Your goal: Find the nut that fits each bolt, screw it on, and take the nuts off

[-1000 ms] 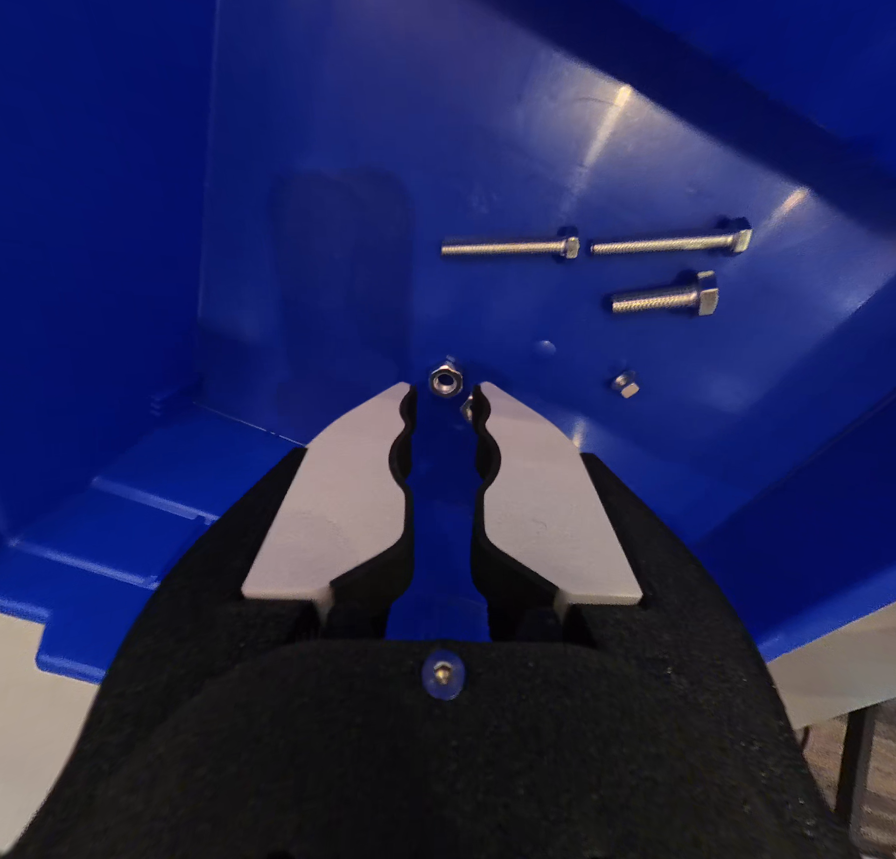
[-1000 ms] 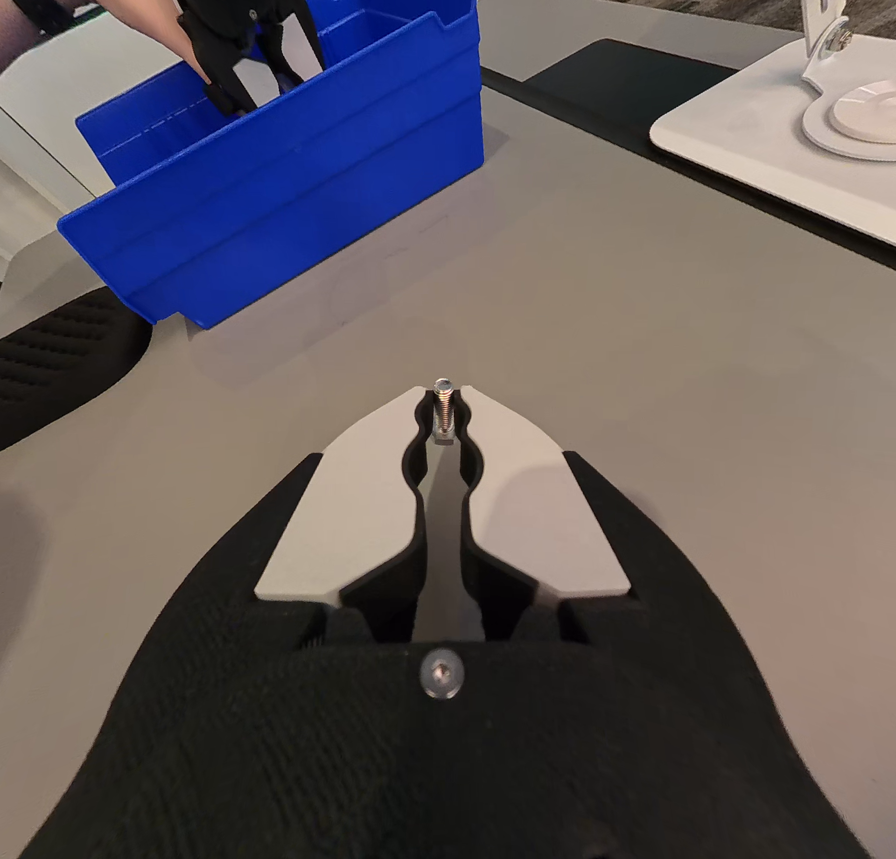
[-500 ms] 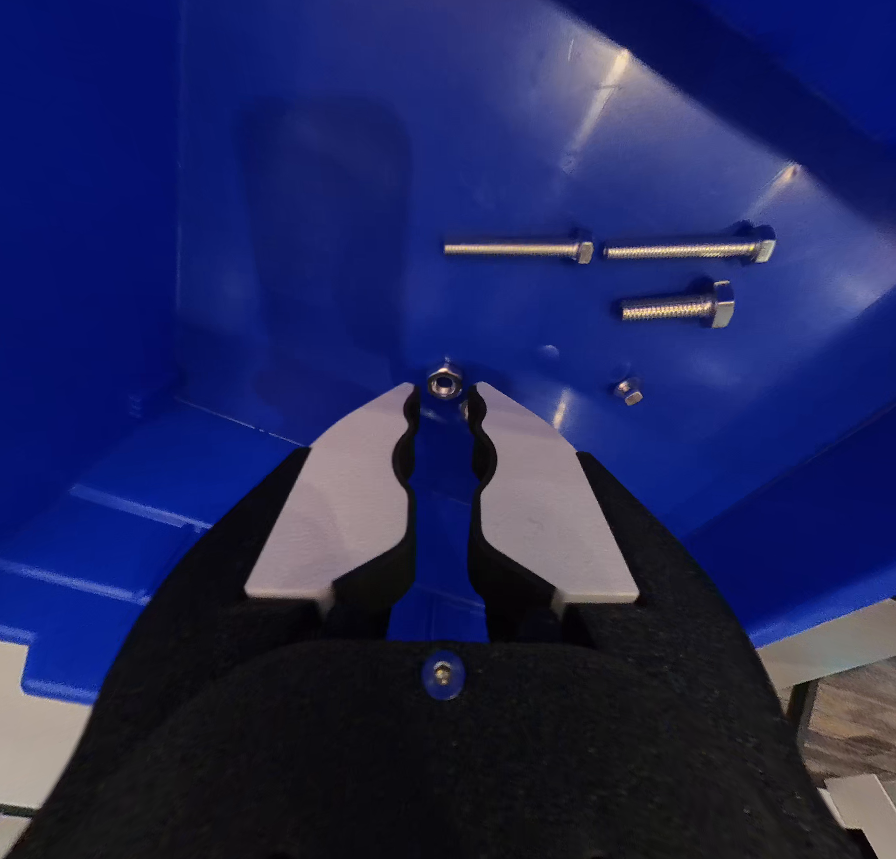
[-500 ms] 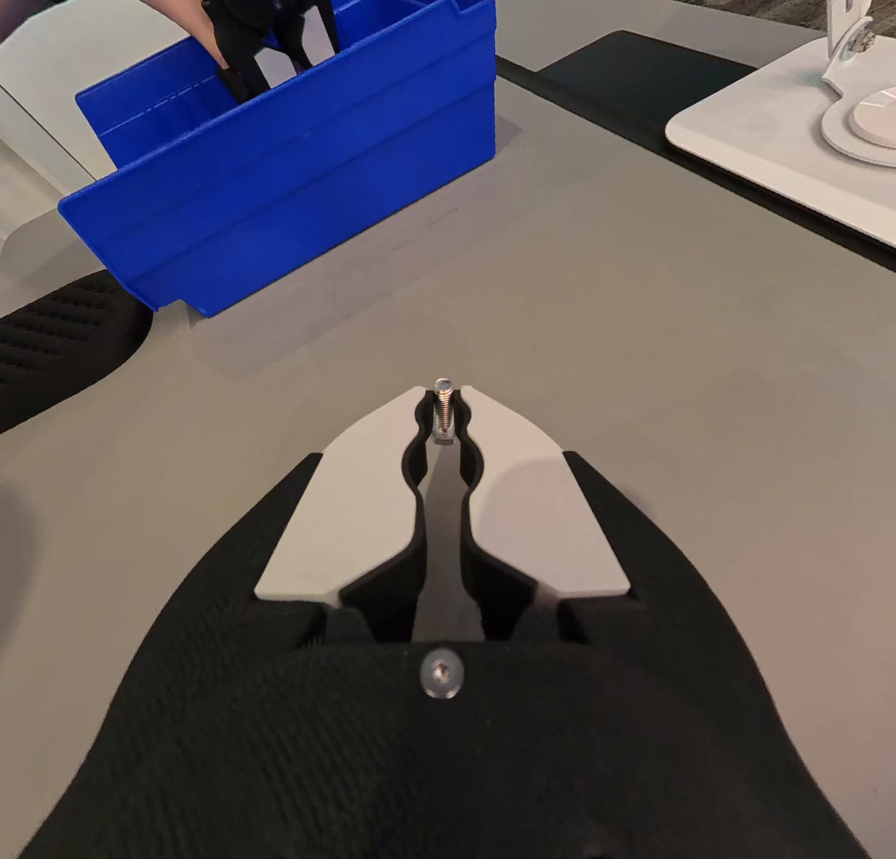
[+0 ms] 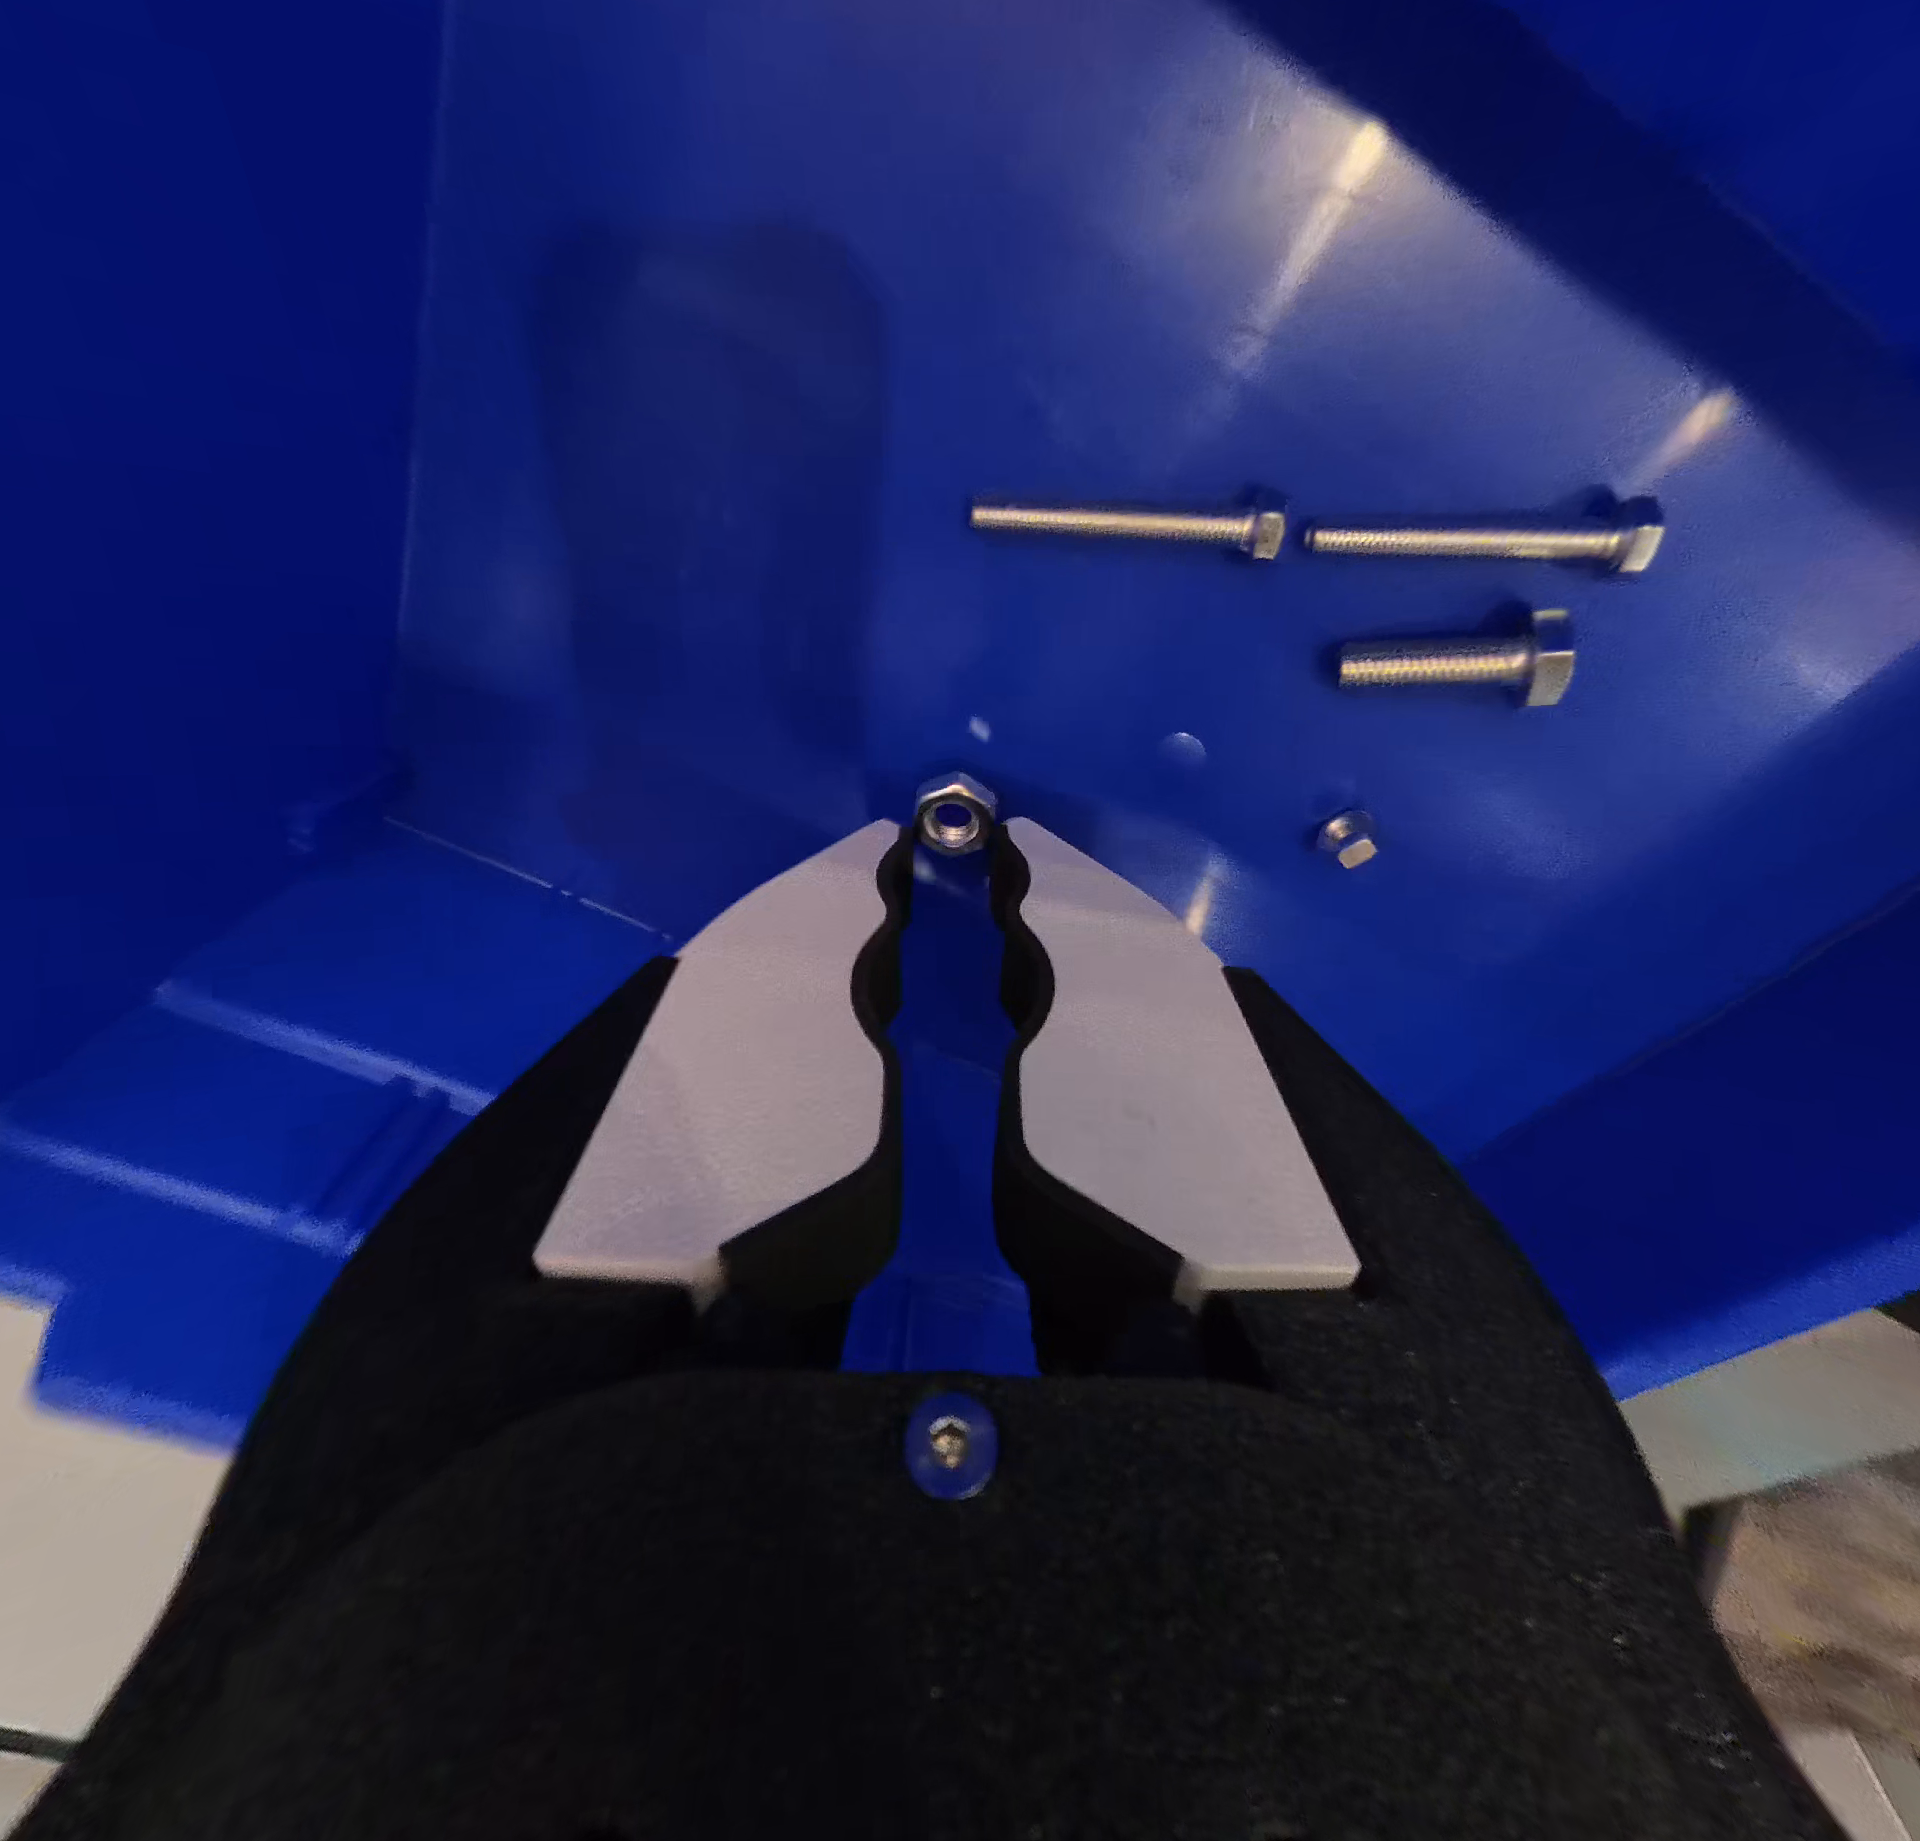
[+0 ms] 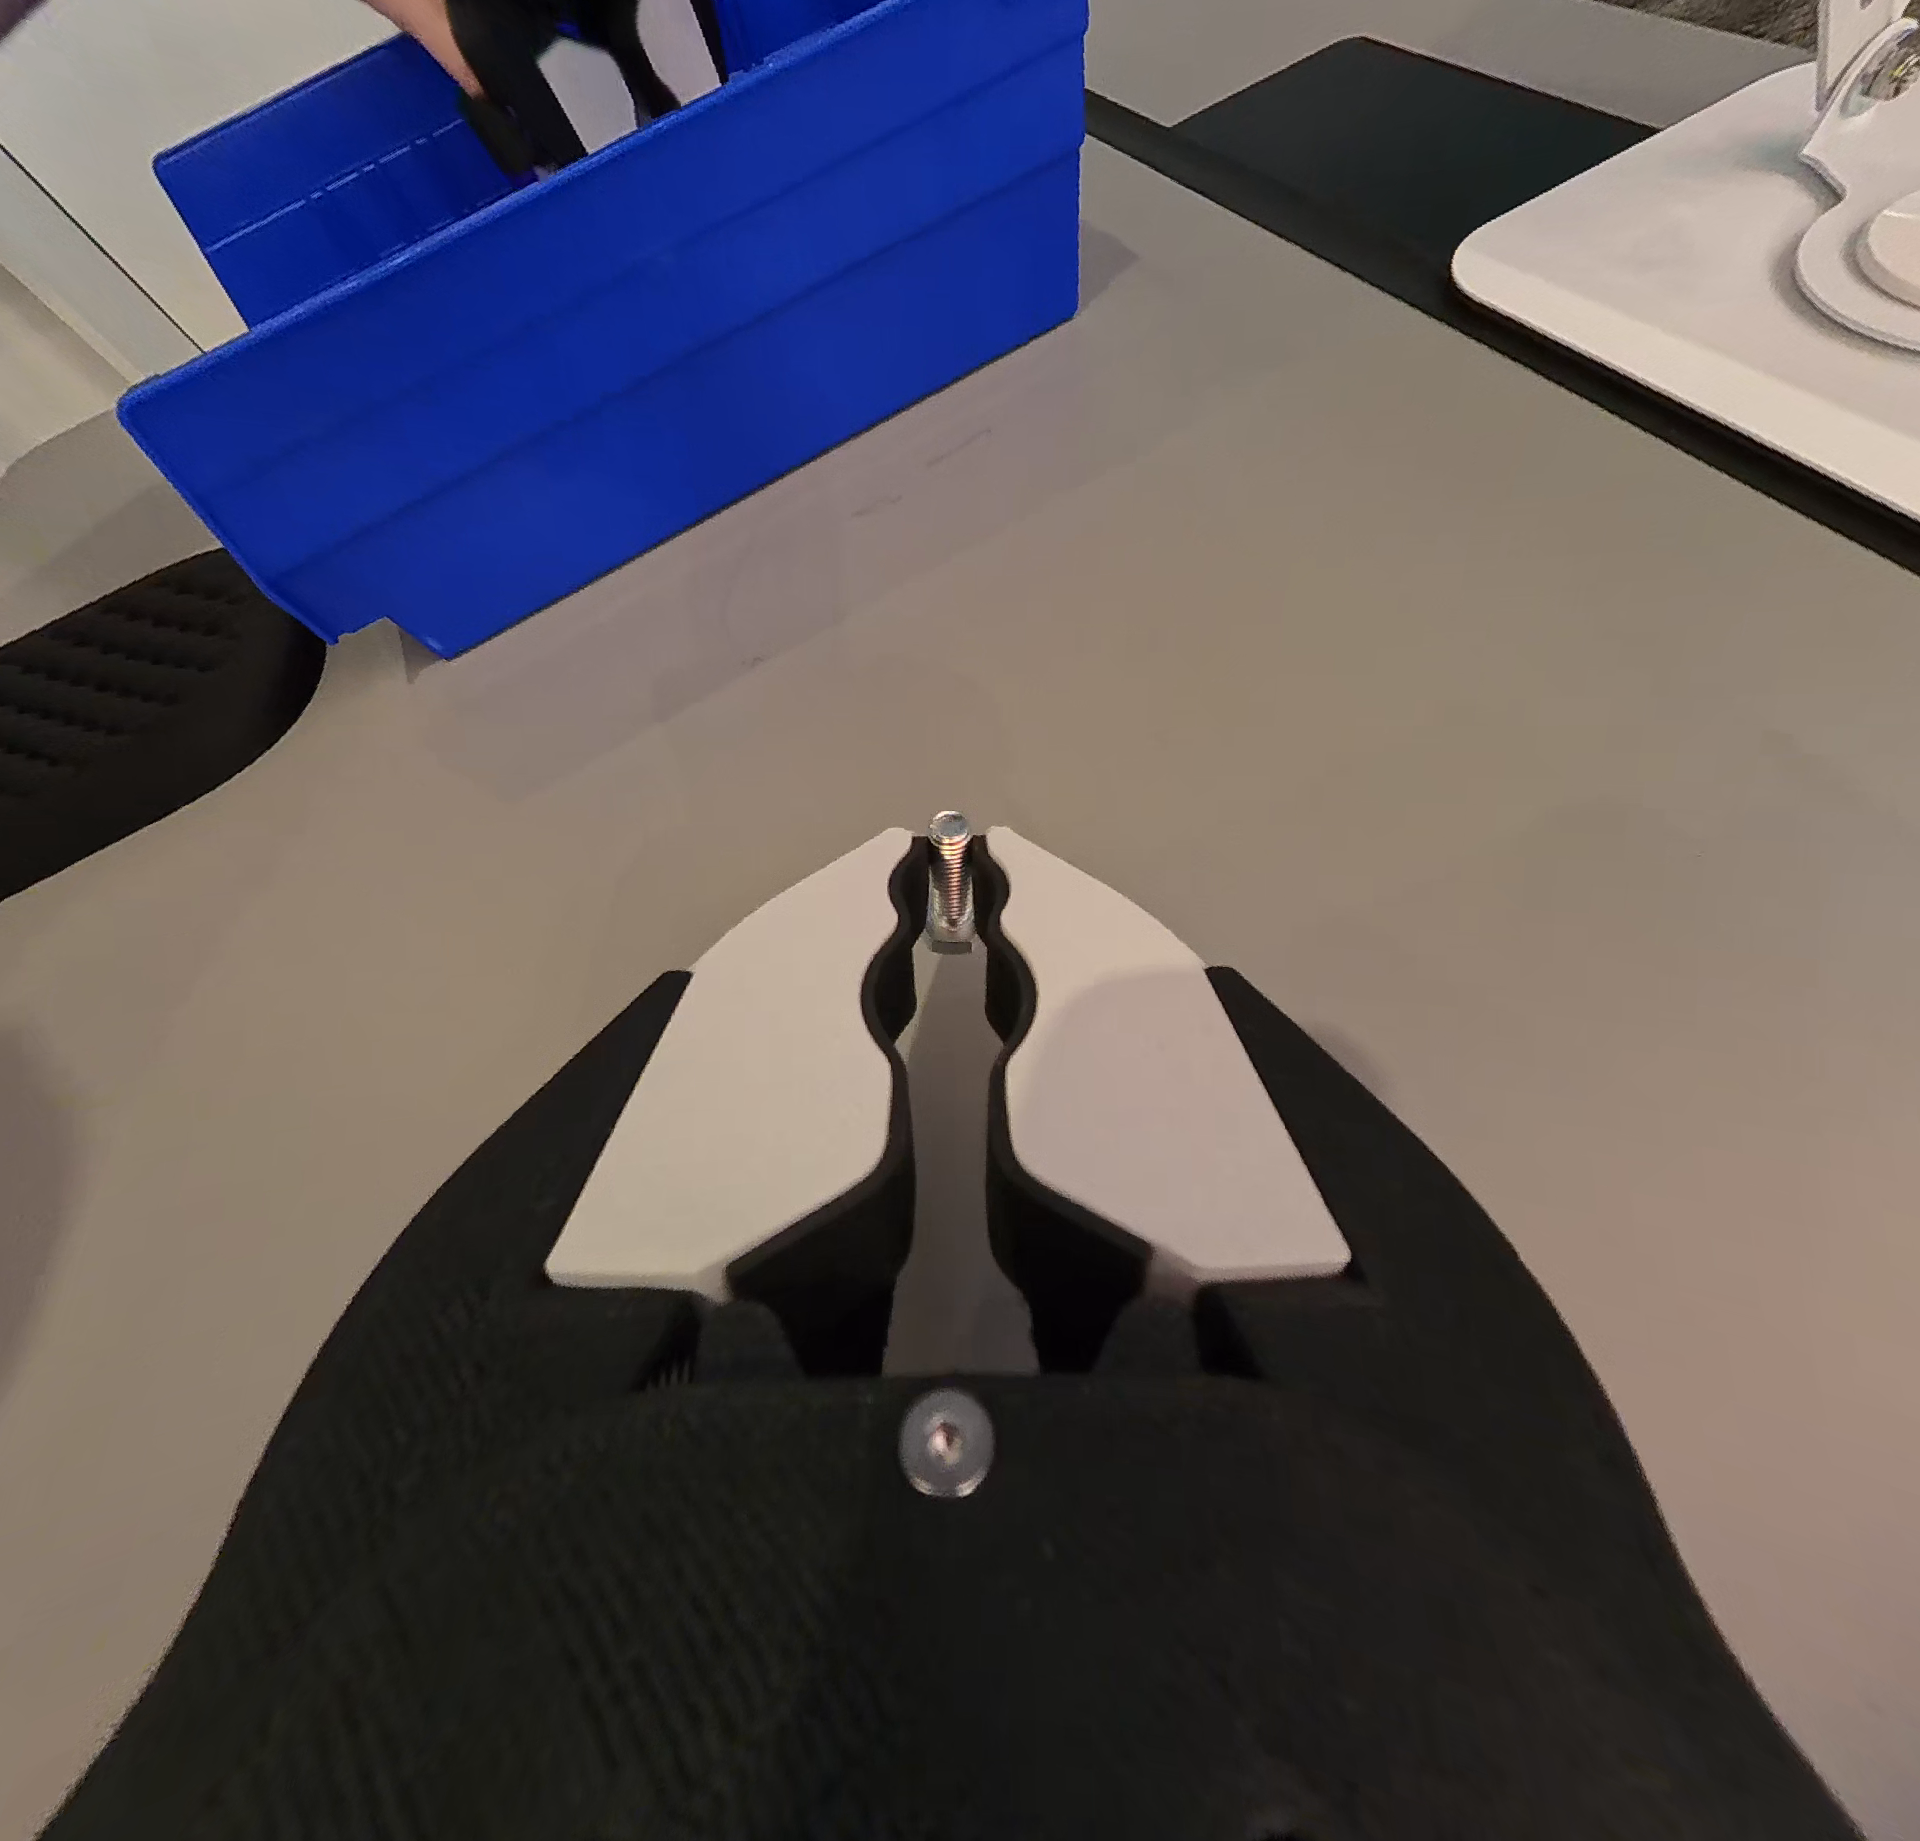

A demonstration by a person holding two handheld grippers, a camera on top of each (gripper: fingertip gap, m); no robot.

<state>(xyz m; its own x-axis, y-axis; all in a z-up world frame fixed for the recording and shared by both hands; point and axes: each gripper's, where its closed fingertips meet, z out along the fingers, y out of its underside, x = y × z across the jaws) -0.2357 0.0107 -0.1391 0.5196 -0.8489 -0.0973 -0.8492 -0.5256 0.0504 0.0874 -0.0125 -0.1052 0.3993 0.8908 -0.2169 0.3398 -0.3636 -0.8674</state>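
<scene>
Pinching nut (image 5: 954,823) at my left gripper (image 5: 956,841) tips, frame centre, hole facing camera, inside blue bin (image 5: 623,441). Right gripper (image 6: 951,882) clamps bolt (image 6: 949,882), shank pointing forward along fingers.

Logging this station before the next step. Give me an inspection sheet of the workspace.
Surface: grey tabletop, bare in the middle.
Job's things: three steel hex-head bolts and a small steel nut lying in the blue plastic bin.
Clutter: white flat stand base; black mat.
Grippers: left hand-held gripper pinching a steel hex nut inside the bin; right hand-held gripper clamping a short steel bolt above the table.
Cables: nothing seen.
Surroundings: black mesh chair part.
</scene>
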